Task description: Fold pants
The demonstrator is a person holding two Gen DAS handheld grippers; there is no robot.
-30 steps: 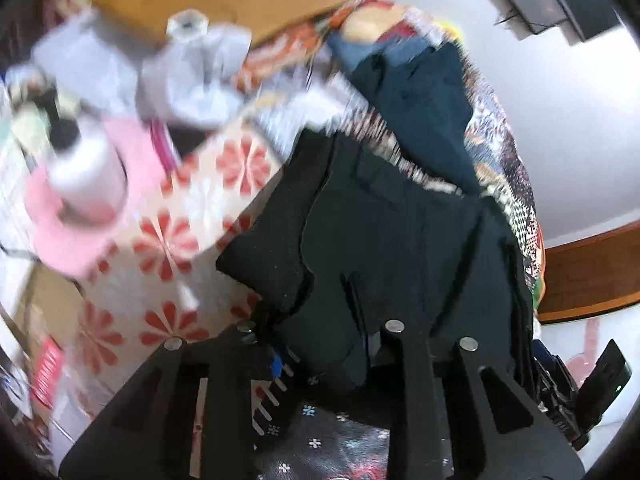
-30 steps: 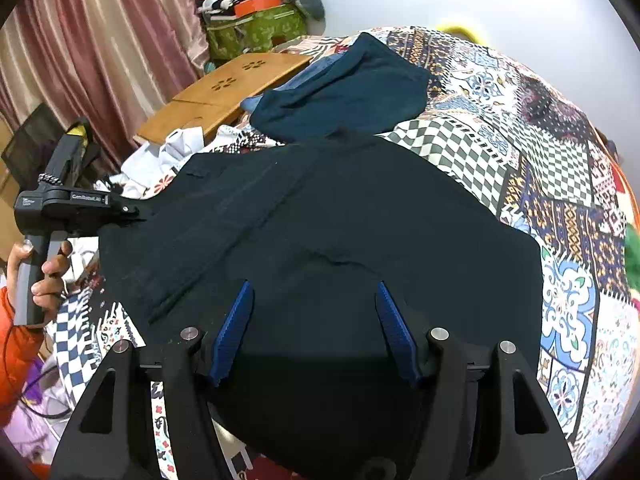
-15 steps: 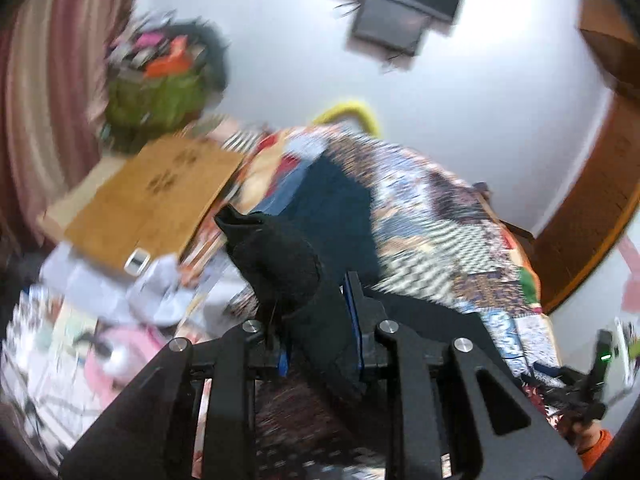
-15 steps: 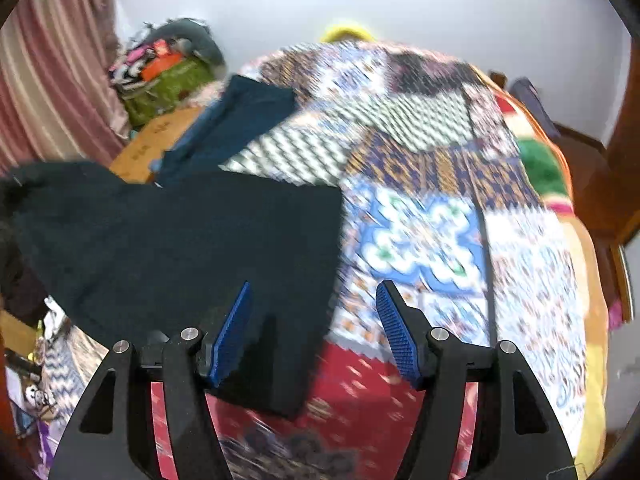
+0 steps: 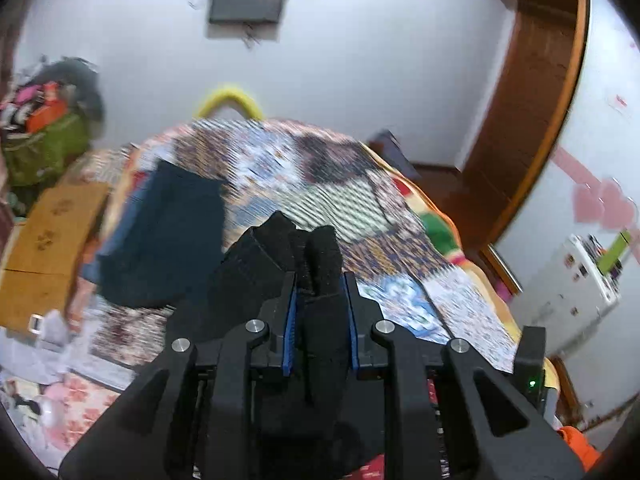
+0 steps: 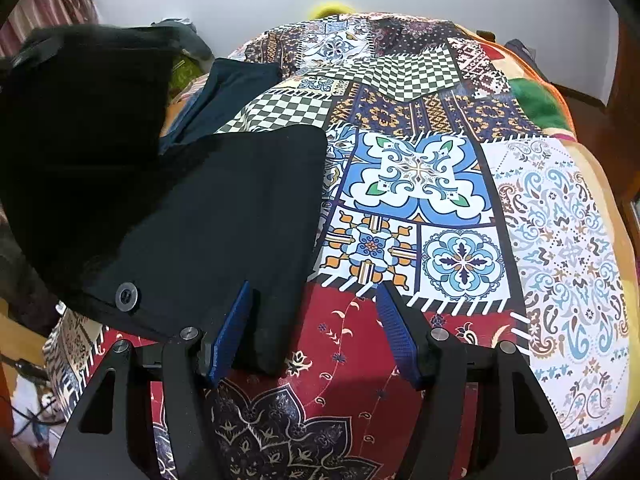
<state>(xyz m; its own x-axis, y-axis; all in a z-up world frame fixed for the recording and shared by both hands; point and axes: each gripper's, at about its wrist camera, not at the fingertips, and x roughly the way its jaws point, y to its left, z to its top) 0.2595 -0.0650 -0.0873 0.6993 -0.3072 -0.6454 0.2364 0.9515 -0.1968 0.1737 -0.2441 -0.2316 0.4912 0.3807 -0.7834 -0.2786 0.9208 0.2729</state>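
The black pants [image 6: 208,216] lie partly on the patchwork bedspread [image 6: 552,216], with one part lifted up at the left [image 6: 80,112]. A dark button [image 6: 126,296] shows on their near edge. My left gripper [image 5: 319,304] is shut on a bunch of the black pants fabric [image 5: 296,256] and holds it raised above the bed. My right gripper [image 6: 316,320] is open and empty, low over the bed, with its left finger [image 6: 228,332] over the pants' near right corner.
A dark teal garment [image 6: 236,84] [image 5: 168,232] lies on the bed beyond the pants. A wooden board [image 5: 44,236] and a cluttered green bag [image 5: 40,148] are left of the bed. A wall [image 5: 360,60] and wooden door frame [image 5: 532,128] stand behind.
My left gripper has swung up and to the right, lifting the pants fabric off the bed. My right gripper has moved right, off the middle of the pants to their right edge.
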